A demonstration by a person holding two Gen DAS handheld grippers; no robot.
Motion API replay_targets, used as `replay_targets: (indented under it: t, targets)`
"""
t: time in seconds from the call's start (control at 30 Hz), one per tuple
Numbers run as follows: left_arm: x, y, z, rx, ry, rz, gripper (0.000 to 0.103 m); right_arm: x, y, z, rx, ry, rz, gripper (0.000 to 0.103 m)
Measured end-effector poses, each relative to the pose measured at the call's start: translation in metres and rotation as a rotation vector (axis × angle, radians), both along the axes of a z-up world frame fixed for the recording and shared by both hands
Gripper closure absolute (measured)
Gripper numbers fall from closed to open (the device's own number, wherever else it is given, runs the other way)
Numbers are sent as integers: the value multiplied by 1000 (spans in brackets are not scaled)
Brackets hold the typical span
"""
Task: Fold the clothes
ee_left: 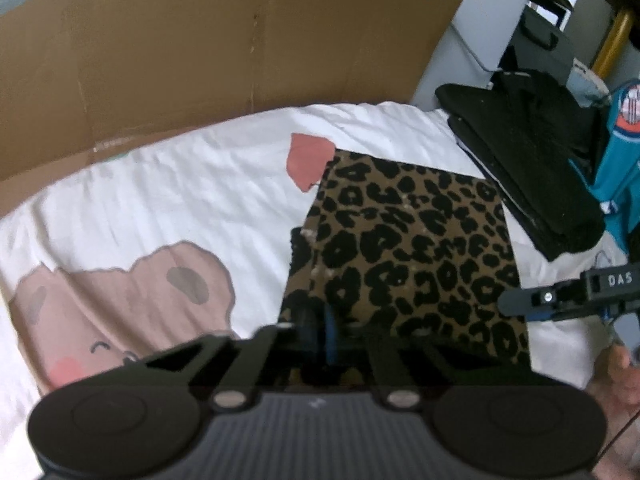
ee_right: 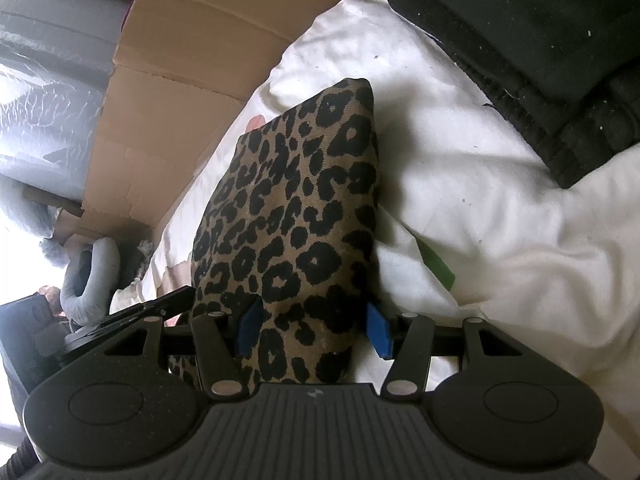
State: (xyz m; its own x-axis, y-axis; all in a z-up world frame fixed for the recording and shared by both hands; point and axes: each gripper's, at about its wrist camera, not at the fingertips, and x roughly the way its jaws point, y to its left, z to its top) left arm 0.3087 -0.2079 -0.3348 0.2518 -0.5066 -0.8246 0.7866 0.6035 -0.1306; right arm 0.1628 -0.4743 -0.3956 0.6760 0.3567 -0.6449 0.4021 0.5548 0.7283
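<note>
A white bed sheet printed with a pink cartoon animal covers the bed and carries everything. Behind it stands a wall of flattened brown cardboard; past that, in the right wrist view, something wrapped in clear plastic and a grey ring-shaped cushion sit in bright window light. At the far right corner of the bed lies a stack of folded black clothes, with a teal garment beside it.

The leopard-print garment lies folded into a rectangle on the sheet, near the black stack but apart from it.

The left hand-held gripper has its blue pads together at the near left edge of the leopard garment; whether cloth is pinched between them is too blurred to tell. The right hand-held gripper stands with its blue pads apart, one on either side of the garment's near end, the cloth running between them without being squeezed.
</note>
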Motion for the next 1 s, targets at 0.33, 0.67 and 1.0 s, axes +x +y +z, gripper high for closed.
replay_targets:
  t: [0.33, 0.67, 1.0]
  targets:
    - [2, 6, 10, 6, -82, 28, 102, -1, -3, -2, 34, -12, -10, 42]
    - [1, 5, -7, 31, -74, 28, 101, 15, -3, -15, 126, -56, -33, 45]
    - [6, 4, -3, 24, -41, 37, 94, 14, -10, -15, 182, -57, -48, 96]
